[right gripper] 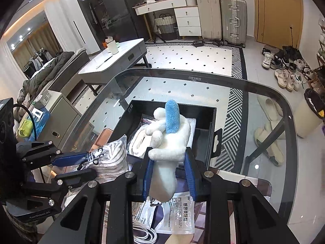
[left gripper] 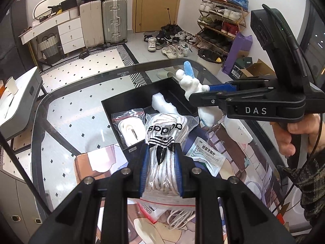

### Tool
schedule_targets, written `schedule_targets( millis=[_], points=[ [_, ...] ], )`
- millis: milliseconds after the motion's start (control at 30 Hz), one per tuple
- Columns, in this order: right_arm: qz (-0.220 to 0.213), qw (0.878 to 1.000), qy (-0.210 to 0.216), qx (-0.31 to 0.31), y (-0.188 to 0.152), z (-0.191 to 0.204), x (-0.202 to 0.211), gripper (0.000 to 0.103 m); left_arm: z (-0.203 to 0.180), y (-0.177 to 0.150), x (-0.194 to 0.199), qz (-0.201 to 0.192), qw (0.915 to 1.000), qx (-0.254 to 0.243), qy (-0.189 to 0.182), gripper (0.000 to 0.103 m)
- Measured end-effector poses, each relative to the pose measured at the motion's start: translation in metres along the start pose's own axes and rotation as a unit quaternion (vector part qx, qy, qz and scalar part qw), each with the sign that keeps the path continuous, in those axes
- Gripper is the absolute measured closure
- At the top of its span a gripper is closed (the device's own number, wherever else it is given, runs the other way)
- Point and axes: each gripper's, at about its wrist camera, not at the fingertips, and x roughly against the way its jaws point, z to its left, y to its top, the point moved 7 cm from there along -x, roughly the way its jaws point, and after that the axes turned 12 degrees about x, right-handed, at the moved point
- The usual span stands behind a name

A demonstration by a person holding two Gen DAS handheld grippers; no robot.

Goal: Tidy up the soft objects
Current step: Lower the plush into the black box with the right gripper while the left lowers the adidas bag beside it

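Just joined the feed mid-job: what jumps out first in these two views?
Both grippers are loaded above the black box on the glass table. The right gripper clamps a white plush toy with a blue ear, and the left gripper pinches a bagged bundle of shoelaces. A second laces bag already lies in the box.

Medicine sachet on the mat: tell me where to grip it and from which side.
Grip the sachet at its free near-right corner, coming from the right side, low and nearly level with the mat. It lies flat and thin, so only an edge gives the jaws purchase. Its left edge sits close beside the lace bag, so there is little room there. Both hand-held grippers are occupied now.
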Motion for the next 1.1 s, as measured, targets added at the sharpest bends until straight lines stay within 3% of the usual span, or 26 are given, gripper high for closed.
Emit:
schedule_targets(
  millis=[600,1100],
  points=[
    [-0.008,1.0,0.0,-0.005,0.034,-0.014,0.001,0.074,0.019,0.045,-0.017,-0.017,0.9994,0.028,0.008,0.082],
    [0.039,0.999,0.003,-0.009,0.049,-0.03,-0.052,0.074,0.021,0.06,-0.067,0.007,0.9983,0.056,0.016,0.082]
  ],
)
